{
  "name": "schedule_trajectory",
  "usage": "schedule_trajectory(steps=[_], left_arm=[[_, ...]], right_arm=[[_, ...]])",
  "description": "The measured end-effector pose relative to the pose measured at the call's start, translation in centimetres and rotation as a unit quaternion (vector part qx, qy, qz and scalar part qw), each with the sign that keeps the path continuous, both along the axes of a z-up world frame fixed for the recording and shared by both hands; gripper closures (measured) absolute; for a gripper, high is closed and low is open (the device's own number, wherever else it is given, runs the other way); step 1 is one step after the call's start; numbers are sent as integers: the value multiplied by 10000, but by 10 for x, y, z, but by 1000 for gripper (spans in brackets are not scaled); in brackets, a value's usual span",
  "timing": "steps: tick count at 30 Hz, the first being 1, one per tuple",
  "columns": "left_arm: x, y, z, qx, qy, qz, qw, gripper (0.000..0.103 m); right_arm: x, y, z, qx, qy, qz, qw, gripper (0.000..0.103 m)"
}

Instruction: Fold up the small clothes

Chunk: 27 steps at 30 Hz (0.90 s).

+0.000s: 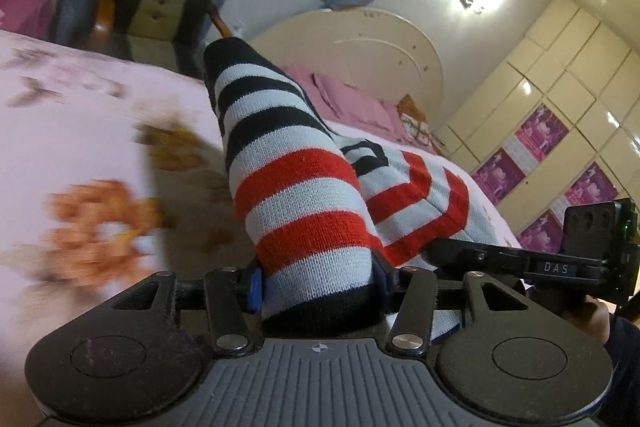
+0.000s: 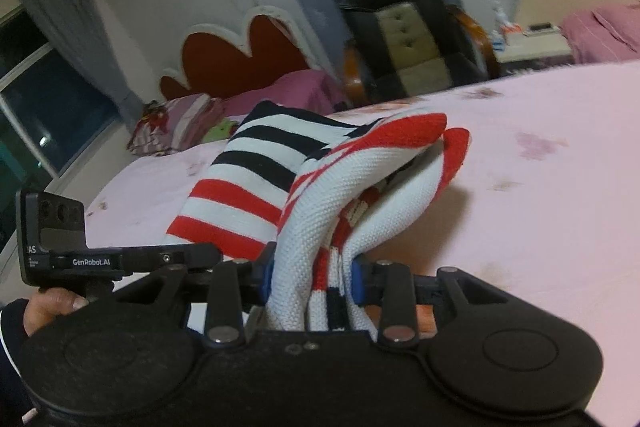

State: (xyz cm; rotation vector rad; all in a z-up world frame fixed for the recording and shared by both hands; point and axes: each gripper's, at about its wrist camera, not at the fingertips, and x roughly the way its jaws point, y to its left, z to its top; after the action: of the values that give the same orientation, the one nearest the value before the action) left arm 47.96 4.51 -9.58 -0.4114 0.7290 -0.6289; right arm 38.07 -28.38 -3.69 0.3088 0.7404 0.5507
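- The left gripper point(image 1: 318, 293) is clamped on a sleeve of the striped sweater point(image 1: 296, 163).
- The right gripper point(image 2: 312, 281) grasps bunched folds of the same sweater.
- The sweater hangs above the pink bedsheet point(image 2: 540, 195).

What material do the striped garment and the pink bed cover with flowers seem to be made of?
Striped red, white and navy garment: knitted yarn, probably cotton or acrylic; matte, with visible stitch rows and a pique-like weave on its white folds in the right wrist view. Pink flower-printed bed cover: thin woven cloth, likely cotton or a blend; smooth and flat, but blurred, so uncertain.
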Motion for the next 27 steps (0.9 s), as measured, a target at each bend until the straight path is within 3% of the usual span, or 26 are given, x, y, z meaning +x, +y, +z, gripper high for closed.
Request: schedule_trajectory(steps=[8, 14, 17, 22, 27], left_arm=[[-38, 148, 10, 389, -2, 534, 9978, 53], [-59, 237, -4, 539, 172, 931, 9940, 53], [-64, 265, -25, 428, 349, 1070, 9927, 52], [-70, 277, -72, -157, 635, 1266, 9898, 50], [-71, 273, -80, -208, 643, 1392, 9880, 40]], right_arm=[[3, 139, -4, 152, -115, 591, 9981, 69], [11, 224, -26, 382, 99, 894, 9952, 69], [13, 246, -39, 422, 253, 982, 9940, 69], [21, 249, -70, 313, 690, 817, 9938, 68], [24, 233, -89, 824, 1092, 604, 9888, 66]])
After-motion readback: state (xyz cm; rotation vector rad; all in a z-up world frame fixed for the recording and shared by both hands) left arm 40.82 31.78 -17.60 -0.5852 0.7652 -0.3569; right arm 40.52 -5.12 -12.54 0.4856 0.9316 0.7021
